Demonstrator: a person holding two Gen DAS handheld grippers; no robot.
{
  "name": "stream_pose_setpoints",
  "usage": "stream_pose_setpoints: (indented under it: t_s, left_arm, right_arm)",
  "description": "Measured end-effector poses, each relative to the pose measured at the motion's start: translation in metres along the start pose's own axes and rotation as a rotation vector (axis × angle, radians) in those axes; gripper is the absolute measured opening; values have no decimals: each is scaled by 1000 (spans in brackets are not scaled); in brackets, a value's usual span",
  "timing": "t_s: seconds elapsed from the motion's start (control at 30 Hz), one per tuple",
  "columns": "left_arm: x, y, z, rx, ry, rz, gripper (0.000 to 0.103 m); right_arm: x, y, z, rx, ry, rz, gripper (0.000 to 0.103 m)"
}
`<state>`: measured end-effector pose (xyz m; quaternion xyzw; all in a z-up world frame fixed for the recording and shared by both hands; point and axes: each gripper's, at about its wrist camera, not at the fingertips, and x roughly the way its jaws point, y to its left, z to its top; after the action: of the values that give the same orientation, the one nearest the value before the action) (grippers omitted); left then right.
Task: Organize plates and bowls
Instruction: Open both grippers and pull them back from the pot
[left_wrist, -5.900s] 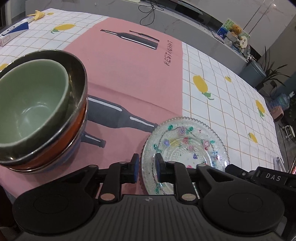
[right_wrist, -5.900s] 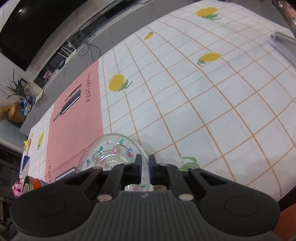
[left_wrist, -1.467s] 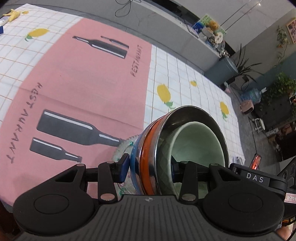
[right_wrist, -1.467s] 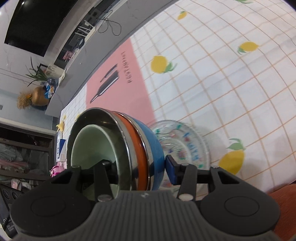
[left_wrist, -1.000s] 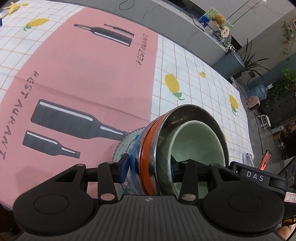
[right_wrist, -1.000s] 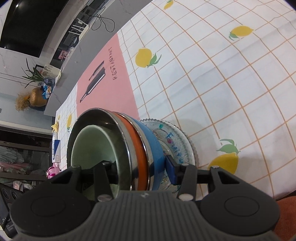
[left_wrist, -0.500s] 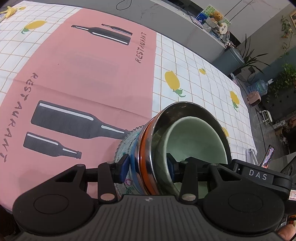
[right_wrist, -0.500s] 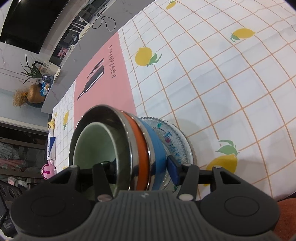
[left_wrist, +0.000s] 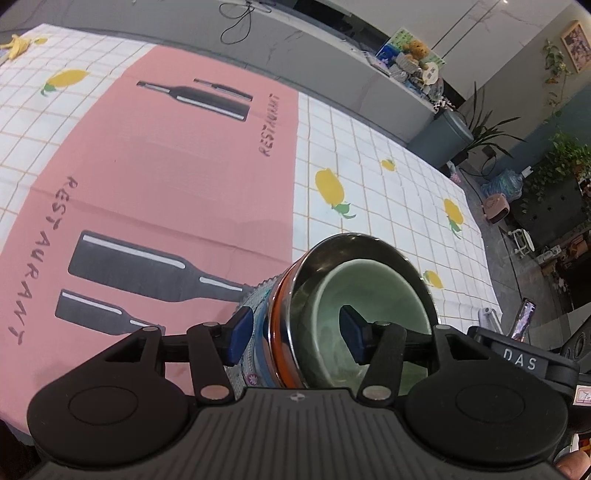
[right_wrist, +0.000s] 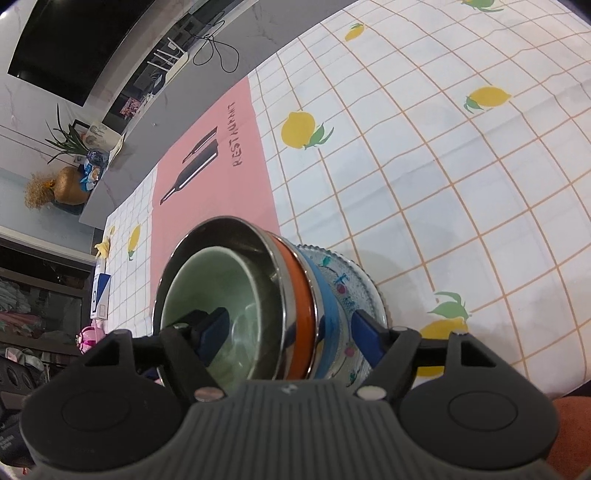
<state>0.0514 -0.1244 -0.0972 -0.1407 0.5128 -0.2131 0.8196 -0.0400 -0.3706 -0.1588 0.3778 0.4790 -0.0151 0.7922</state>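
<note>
We note the nested bowls (left_wrist: 354, 302) resting on the glass plate (right_wrist: 354, 284). The left gripper (left_wrist: 295, 332) and right gripper (right_wrist: 291, 332) each straddle the stack's rim, parted, pads clear. Tablecloth (left_wrist: 388, 184) lies open toward 12 o'clock. Only the right view shows the table edge at 5 o'clock.

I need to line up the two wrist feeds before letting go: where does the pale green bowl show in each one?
Left wrist: the pale green bowl sits lower centre-right, nested in the steel bowl, opening tilted toward the camera.
Right wrist: the same bowl sits lower centre-left, nested likewise.
Shared landmark: the pink RESTAURANT mat, upper left of the bowls in the left view, above them in the right view.
</note>
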Motion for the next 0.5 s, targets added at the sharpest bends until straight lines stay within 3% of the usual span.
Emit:
stream_pose_setpoints:
  t_s: [0.2, 0.5]
  left_arm:
    - [-34, -13, 4, 94, -99, 16, 62]
    - [-109, -36, -2, 318, -330, 54, 62]
  right_arm:
    - [-25, 19, -4, -75, -80, -43, 73]
    - [-82, 75, -32, -322, -343, -180, 82]
